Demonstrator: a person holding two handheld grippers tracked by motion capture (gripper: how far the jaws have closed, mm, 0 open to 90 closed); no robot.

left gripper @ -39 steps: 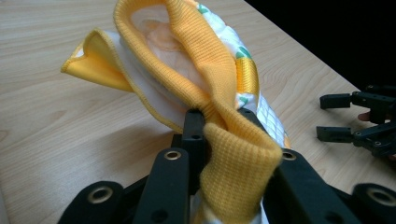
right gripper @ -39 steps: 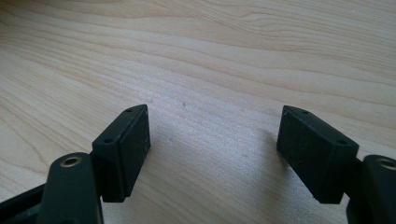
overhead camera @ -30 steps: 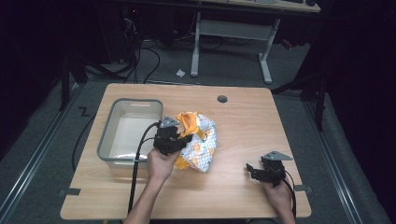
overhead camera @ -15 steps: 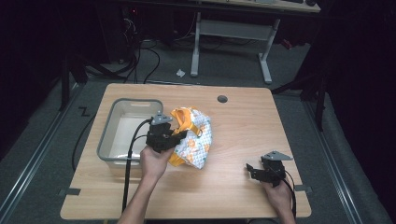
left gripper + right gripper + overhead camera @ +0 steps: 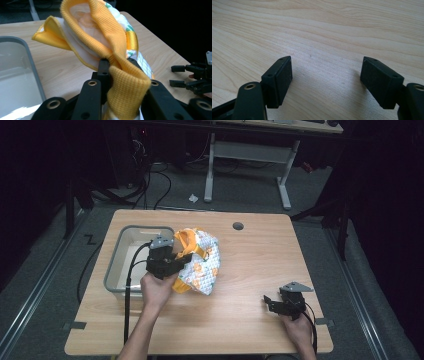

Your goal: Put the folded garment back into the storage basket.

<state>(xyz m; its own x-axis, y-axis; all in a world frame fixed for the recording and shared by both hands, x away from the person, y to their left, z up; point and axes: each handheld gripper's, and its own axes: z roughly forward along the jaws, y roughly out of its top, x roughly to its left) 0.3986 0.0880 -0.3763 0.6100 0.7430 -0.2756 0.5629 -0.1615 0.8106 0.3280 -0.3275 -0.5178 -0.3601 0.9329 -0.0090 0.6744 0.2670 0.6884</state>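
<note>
— Where is the yellow cloth [image 5: 200,262] sitting?

— It is hanging near the desk's [image 5: 250,270] left edge, just beside the grey tub [image 5: 116,270]. The left gripper [image 5: 172,262] is pinching its orange hem tight.

— And the right gripper [image 5: 272,301]?

— It is resting near the desk's front right corner, its jaws standing wide apart over bare wood.

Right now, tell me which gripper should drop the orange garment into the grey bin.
Left. The left gripper is already shut on the orange garment and sits right beside the grey bin. The right gripper is open with nothing between its jaws, over bare table at the far side.
</note>
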